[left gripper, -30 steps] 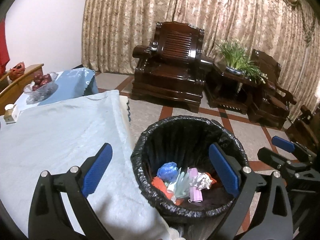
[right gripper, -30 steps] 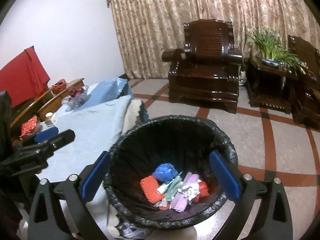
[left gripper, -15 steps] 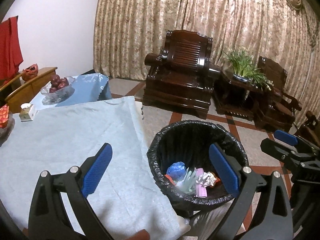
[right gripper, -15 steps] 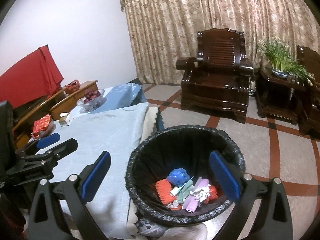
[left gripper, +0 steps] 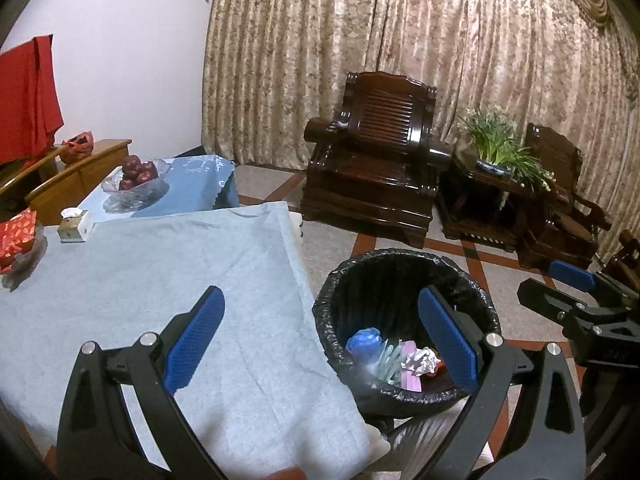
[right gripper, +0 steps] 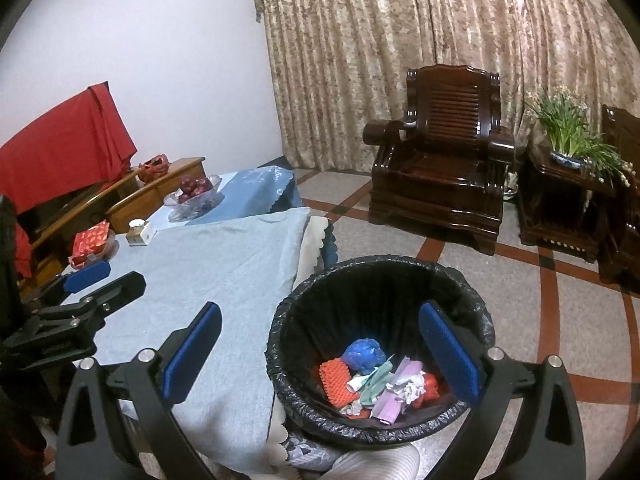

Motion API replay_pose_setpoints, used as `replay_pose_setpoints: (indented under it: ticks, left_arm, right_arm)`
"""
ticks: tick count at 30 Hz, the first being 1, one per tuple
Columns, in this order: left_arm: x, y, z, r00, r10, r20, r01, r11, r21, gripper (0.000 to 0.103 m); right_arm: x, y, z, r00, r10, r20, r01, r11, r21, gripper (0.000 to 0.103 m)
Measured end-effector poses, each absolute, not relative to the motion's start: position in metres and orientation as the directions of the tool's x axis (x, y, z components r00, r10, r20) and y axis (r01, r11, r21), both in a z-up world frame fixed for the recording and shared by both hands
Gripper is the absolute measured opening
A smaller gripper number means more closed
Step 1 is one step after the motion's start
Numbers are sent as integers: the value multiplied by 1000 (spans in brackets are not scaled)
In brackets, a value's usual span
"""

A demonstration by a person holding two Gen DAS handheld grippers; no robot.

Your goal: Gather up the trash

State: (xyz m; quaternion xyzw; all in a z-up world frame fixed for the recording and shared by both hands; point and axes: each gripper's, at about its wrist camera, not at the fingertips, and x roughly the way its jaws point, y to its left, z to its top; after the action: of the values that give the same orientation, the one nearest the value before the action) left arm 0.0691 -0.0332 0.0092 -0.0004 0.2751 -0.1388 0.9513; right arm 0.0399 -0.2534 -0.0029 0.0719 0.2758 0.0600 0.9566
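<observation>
One black-lined round waste bin [right gripper: 380, 344] stands below and between the right tool's [right gripper: 320, 352] spread fingers. In it lie one crumpled blue bag [right gripper: 363, 354], one orange netted sleeve [right gripper: 336, 378], one pink paper slip [right gripper: 390, 402] and one white crumpled wad [right gripper: 410, 389]. Two black tools with blue pads show, the left tool [left gripper: 320, 344] also spread wide. Ahead on the worktop [right gripper: 224, 264]: one glass fruit bowl [right gripper: 194, 196].

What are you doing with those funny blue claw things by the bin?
A person holds two grippers, picking up trash. The left gripper and right gripper both have open jaws and hold nothing. The round bin with a black liner stands on the floor beside the table with the light blue cloth. Crumpled paper and wrappers lie in its bottom.
</observation>
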Motion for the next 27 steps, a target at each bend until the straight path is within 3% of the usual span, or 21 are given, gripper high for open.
replay_pose_setpoints:
  ticks: [27]
  left_arm:
    - [60,-29,10,820,-258,-511,265,962,-60,95]
  right_arm:
    - [39,-241,2,845,170,-507,-104,982,157,97]
